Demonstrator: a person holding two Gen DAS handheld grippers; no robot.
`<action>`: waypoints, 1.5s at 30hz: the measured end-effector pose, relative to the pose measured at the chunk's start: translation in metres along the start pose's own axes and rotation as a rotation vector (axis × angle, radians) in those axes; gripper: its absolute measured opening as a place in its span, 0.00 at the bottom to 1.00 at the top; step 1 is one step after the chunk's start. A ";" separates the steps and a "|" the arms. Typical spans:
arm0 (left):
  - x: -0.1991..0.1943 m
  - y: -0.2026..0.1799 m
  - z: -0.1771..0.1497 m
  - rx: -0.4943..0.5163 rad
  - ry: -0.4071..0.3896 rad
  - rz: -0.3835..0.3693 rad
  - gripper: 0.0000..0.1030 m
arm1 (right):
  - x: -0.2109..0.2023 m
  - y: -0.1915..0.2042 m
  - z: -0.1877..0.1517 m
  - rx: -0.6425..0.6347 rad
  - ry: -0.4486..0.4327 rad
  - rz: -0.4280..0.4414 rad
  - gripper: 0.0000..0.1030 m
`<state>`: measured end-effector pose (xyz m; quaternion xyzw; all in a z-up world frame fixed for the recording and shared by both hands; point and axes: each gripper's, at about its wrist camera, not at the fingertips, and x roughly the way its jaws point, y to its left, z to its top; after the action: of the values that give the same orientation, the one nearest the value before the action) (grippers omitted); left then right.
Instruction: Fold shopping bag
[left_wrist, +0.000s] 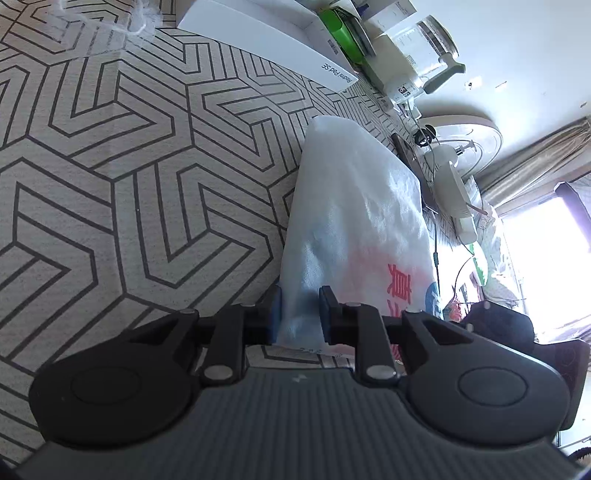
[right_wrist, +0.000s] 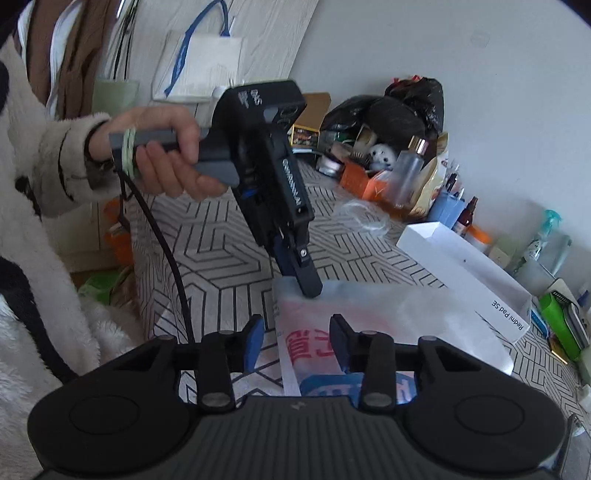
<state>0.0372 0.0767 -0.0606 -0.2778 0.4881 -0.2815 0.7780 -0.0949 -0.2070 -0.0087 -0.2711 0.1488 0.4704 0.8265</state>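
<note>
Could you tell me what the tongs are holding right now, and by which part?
Left tongs straddle the shopping bag edge; grip unclear. Right tongs hold nothing.

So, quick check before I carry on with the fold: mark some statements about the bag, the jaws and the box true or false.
1. The bag lies on a patterned cloth. True.
2. The jaws of the right gripper are shut. False: they stand wide apart, with the bag's edge below the gap.
3. The white box sits on top of the bag. False: it lies beyond the bag, on the cloth.
4. The bag carries red print. True.
5. A hand holds the left gripper, whose tip is down at the bag's far corner. True.
</note>
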 end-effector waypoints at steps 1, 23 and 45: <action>0.001 0.000 0.000 0.002 0.004 -0.002 0.21 | 0.004 0.002 -0.001 -0.003 0.015 0.001 0.38; -0.032 -0.069 -0.030 0.712 -0.121 0.149 0.29 | 0.049 -0.109 -0.056 0.874 0.101 0.364 0.07; 0.013 -0.091 -0.026 1.196 0.052 0.054 0.29 | 0.094 -0.186 -0.102 1.306 0.354 0.710 0.05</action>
<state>0.0032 0.0009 -0.0135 0.2280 0.2706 -0.4943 0.7940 0.1137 -0.2778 -0.0808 0.2654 0.6052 0.4740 0.5819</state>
